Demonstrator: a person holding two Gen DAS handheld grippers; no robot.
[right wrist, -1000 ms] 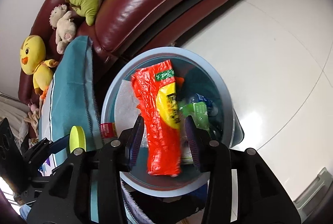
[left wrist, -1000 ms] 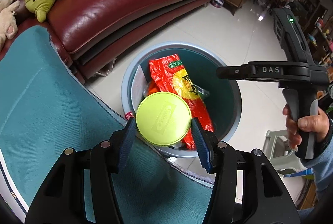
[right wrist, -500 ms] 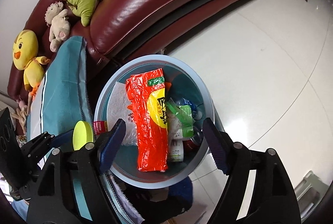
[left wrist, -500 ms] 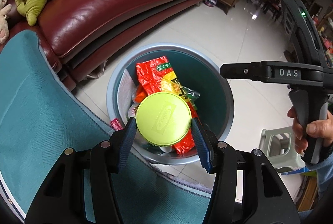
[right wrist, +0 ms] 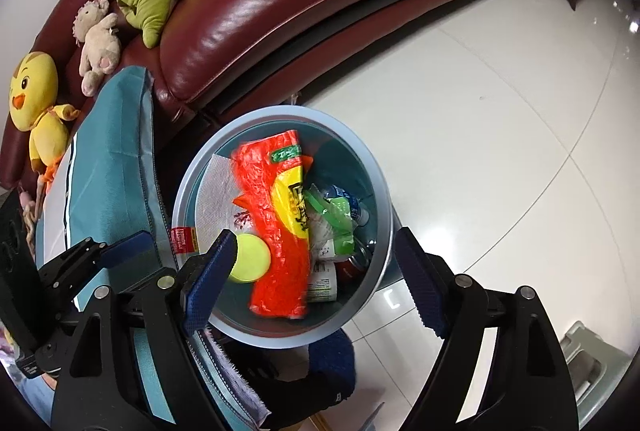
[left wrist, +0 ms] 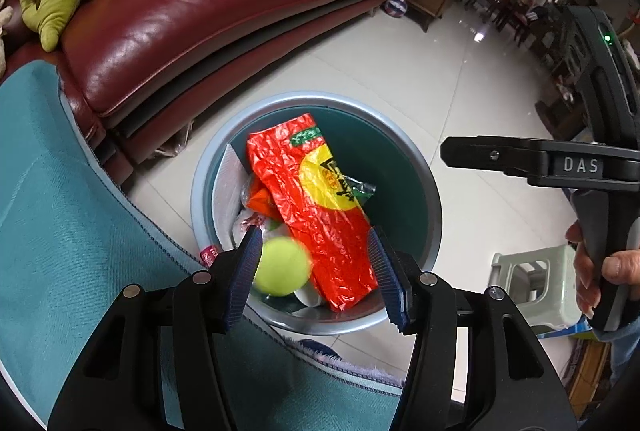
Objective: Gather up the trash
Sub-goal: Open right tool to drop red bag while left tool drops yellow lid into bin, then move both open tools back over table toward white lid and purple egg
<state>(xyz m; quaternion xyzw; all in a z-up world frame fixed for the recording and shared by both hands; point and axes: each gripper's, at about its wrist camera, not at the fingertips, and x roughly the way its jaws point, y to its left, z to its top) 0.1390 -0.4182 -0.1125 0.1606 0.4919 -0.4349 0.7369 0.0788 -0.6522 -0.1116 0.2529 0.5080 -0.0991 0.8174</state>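
Evidently I'm at the drop step: the green lid (left wrist: 282, 265) sits blurred below the left claw (left wrist: 315, 235), clear of both pads and inside the bin (left wrist: 320, 98), against the wall nearest the teal worktop (left wrist: 60, 211). I read it as released and either falling or just landed. The left claw stands about half open with nothing in it. The right claw (right wrist: 315, 235) has just been opening and is now spread wide over the bin, also holding nothing; I see only trash through its gap. The bin stands on the floor just beside the worktop's edge, in front of the sofa (left wrist: 200, 11). The lid is round, so it has no long axis, and its flat face looks roughly up at the camera. The red snack bag (left wrist: 320, 207) lies beside it, its long axis running from the sofa-side rim toward the near rim. Next, I judge, both claws should lift clear and swing back over the worktop for more trash, though none shows on it from here.
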